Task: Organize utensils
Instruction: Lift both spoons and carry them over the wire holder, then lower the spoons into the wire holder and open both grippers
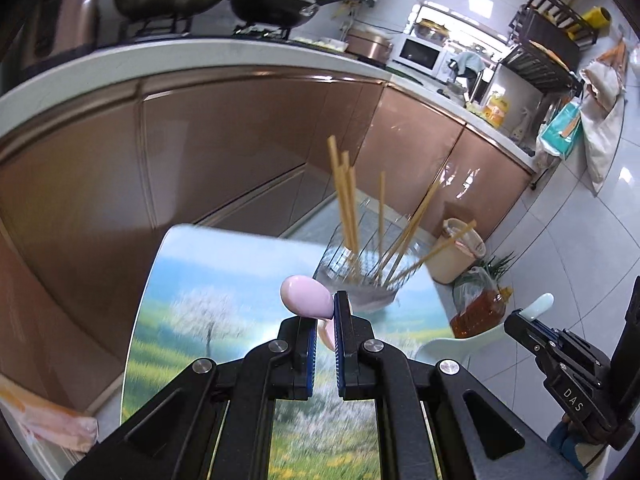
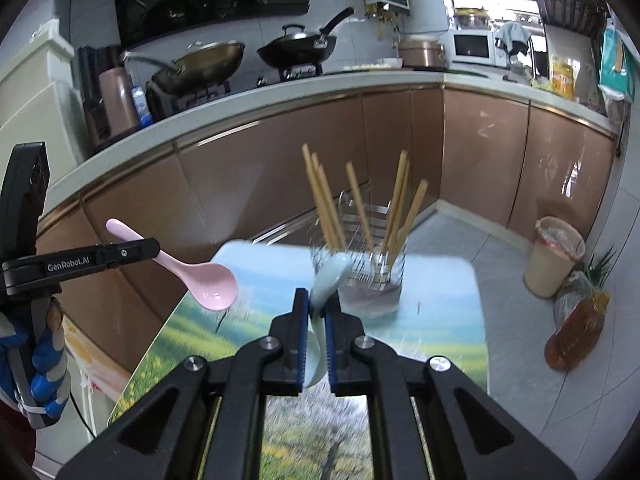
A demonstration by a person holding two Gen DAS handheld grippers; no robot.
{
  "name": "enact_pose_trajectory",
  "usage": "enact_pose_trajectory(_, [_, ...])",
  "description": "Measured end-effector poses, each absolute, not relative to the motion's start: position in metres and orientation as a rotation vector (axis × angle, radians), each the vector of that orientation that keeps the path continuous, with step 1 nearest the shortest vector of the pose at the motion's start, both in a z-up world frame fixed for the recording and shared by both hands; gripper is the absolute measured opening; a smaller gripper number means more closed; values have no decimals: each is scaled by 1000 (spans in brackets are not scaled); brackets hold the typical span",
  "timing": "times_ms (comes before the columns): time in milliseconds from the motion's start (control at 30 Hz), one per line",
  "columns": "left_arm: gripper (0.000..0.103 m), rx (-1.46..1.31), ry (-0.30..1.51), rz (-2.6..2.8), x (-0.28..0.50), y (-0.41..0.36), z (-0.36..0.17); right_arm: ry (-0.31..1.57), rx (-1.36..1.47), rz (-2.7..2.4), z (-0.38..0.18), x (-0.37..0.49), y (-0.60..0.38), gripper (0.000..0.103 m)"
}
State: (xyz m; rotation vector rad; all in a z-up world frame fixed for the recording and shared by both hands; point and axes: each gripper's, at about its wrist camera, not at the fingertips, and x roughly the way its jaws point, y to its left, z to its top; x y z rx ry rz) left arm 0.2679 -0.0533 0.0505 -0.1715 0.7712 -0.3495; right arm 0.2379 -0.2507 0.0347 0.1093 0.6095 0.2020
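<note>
My left gripper (image 1: 323, 312) is shut on a pink spoon (image 1: 306, 296), whose bowl sticks out past the fingertips; in the right wrist view the same pink spoon (image 2: 208, 280) hangs at the left, held by the left gripper (image 2: 154, 249). My right gripper (image 2: 318, 304) is shut on a pale blue spoon (image 2: 330, 276). In the left wrist view that blue spoon (image 1: 540, 306) pokes out of the right gripper (image 1: 520, 318) at the right. A clear glass holder (image 2: 370, 280) with several wooden chopsticks (image 2: 324, 204) stands on the landscape-printed table (image 2: 440, 320), ahead of both grippers.
A brown cabinet front (image 2: 280, 184) runs behind the table, with woks (image 2: 296, 50) on the counter above. On the floor to the right stand a beige bin (image 2: 554, 256) and an oil bottle (image 2: 576, 328). A pale chair (image 1: 452, 346) sits beside the table.
</note>
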Motion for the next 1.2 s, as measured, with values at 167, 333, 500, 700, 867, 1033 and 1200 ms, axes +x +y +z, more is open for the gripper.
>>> enact_pose_trajectory(167, [7, -152, 750, -377, 301, -82, 65, 568, 86, 184, 60, 281, -257, 7])
enact_pose_trajectory(333, [8, -128, 745, -376, 339, -109, 63, 543, 72, 136, 67, 328, -264, 7])
enact_pose_trajectory(500, [7, -112, 785, -358, 377, -131, 38, 559, 26, 95, 48, 366, -263, 7])
enact_pose_trajectory(700, [7, -116, 838, -359, 407, -148, 4, 598, -26, 75, 16, 396, -257, 7])
enact_pose_trajectory(867, [8, -108, 850, -372, 412, -153, -11, 623, -53, 65, -7, 406, -253, 7])
enact_pose_trajectory(1033, [8, -100, 870, -387, 413, -161, -21, 650, -71, 72, -25, 410, -248, 7])
enact_pose_trajectory(1200, [9, -94, 871, -387, 411, -164, -21, 669, -64, 77, -33, 409, -248, 8])
